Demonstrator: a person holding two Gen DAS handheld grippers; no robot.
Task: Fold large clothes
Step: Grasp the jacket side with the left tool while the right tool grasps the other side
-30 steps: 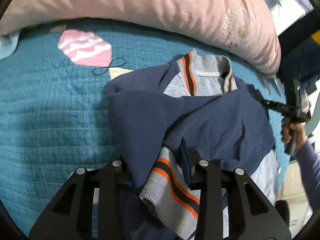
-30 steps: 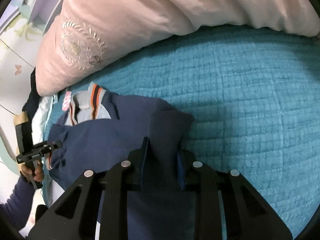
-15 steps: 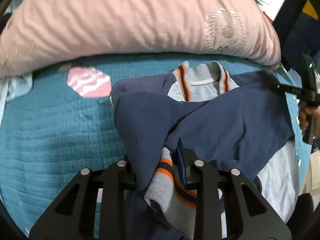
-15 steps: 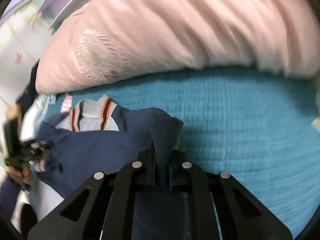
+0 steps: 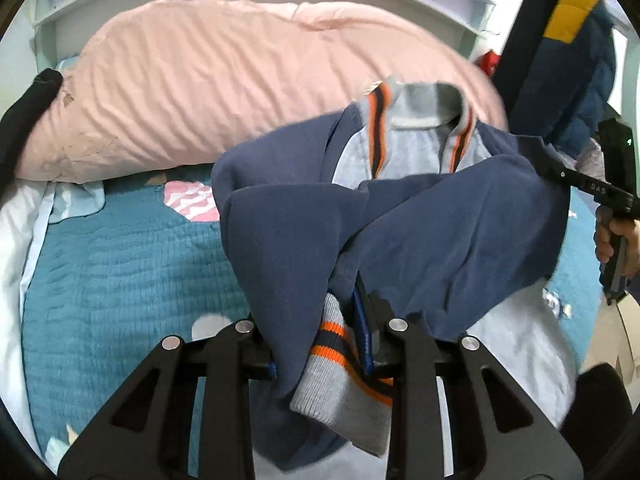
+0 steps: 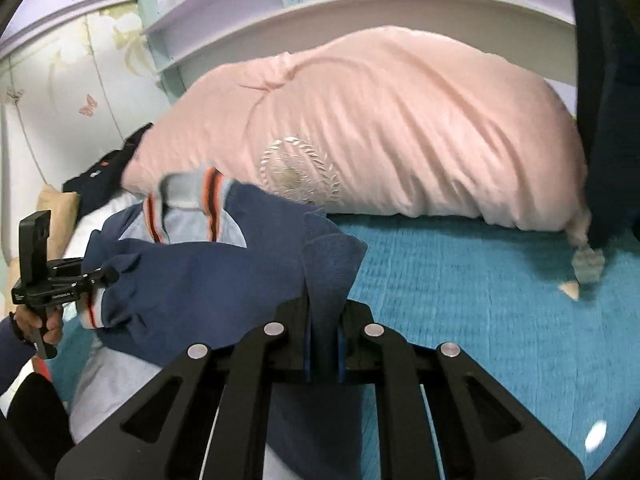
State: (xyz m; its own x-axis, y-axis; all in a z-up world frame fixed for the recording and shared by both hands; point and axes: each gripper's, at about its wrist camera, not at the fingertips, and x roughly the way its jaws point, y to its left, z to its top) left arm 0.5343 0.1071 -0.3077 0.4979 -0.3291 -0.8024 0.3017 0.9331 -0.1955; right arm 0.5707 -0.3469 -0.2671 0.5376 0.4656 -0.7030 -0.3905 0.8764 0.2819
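Observation:
A navy and grey sweater (image 5: 460,220) with orange stripes hangs lifted over the teal quilt (image 5: 120,280), collar toward the pink duvet. My left gripper (image 5: 320,340) is shut on a bunch of navy cloth and the striped grey cuff (image 5: 336,376). In the right wrist view my right gripper (image 6: 323,344) is shut on a fold of the sweater's (image 6: 192,280) navy cloth. Each view shows the other gripper pinching the far edge: the right gripper (image 5: 546,160) held by a hand (image 5: 624,240), and the left gripper (image 6: 102,274).
A big pink duvet (image 5: 240,92) lies across the head of the bed under a white shelf-like headboard (image 6: 360,4). A dark jacket with a yellow patch (image 5: 568,40) hangs at the right. Teal quilt (image 6: 480,300) spreads to the right of the sweater.
Both grippers have risen and tilted up, lifting the sweater off the quilt and toward the duvet. The right jaws have closed from loosely around the navy fold to tight on it.

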